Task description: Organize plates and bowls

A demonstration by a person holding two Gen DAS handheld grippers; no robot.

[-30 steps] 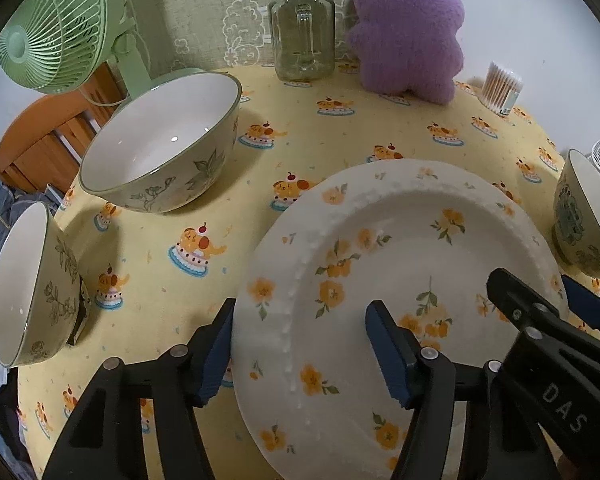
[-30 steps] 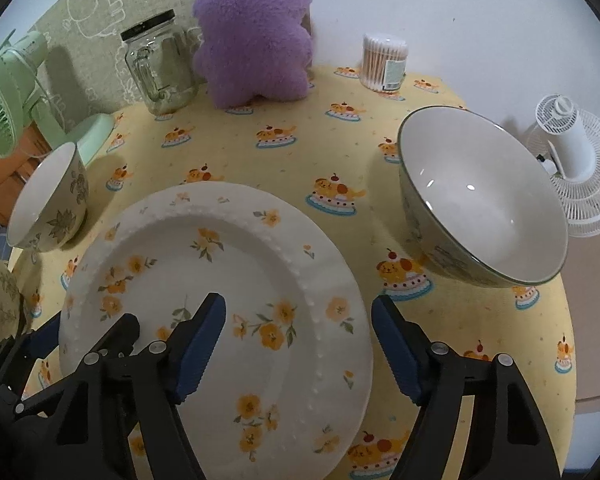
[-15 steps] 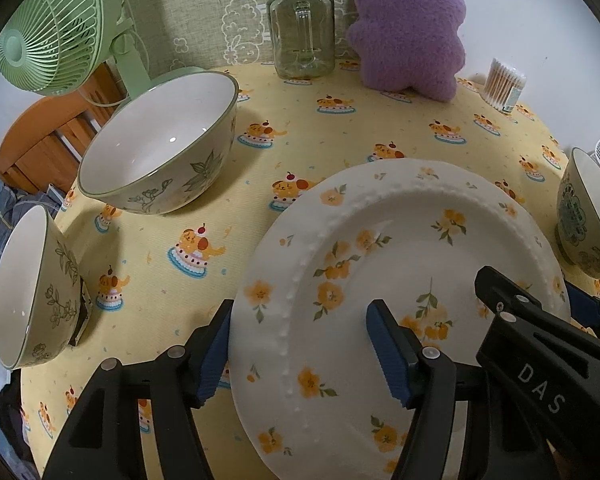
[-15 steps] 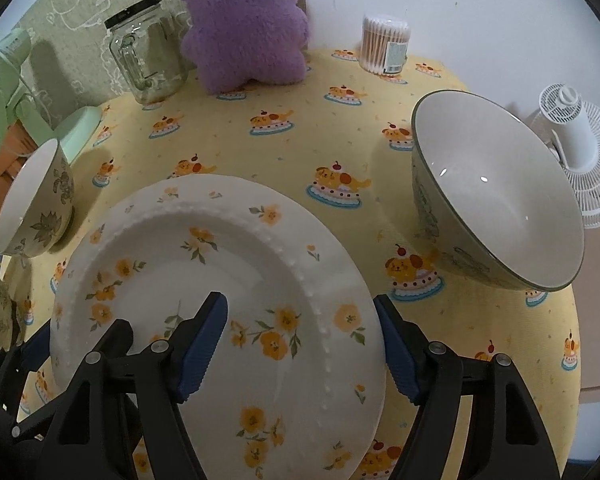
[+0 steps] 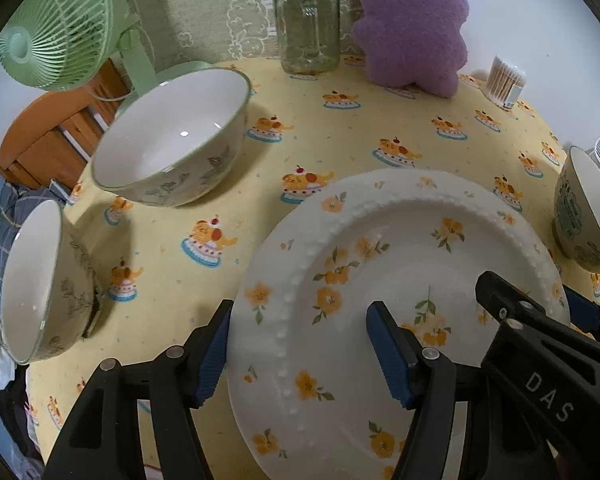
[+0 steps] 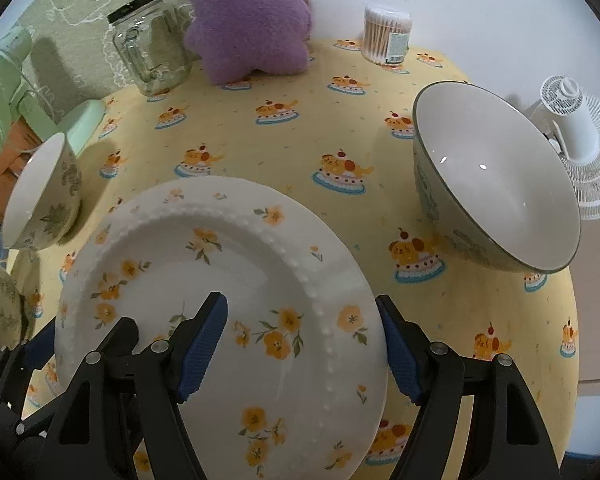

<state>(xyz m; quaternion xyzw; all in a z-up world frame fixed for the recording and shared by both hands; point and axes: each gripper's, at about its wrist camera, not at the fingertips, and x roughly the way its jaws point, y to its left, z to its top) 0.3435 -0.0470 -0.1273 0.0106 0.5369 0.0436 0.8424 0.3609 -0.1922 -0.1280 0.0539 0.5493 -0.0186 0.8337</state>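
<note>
Left gripper (image 5: 298,346): jaws spread, one pad outside the plate's (image 5: 404,280) rim at 9 o'clock, the other over the plate face; no pad appears to press. Right gripper (image 6: 302,346): likewise spread, straddling the rim at 3 o'clock, one pad over the floral face, one beyond the edge above the tablecloth (image 6: 284,128). The plate lies at 6 o'clock on the table, nearest both cameras; whether it rests flat or is slightly raised cannot be told. Judged procedure: lower each outer pad below the rim, then close both pairs evenly so the rim seats between the pads. Glazed ceramic is probably slippery; grip on the beaded band, not the smooth lip. Lift level, both sides together. Clearances: large bowl (image 5: 172,140) at 10 o'clock, small bowl (image 5: 40,288) at 8 o'clock, right bowl (image 6: 496,184) at 2 o'clock. Jar (image 6: 152,48) and purple cushion (image 6: 252,16) stand at 12 o'clock, well apart.
</note>
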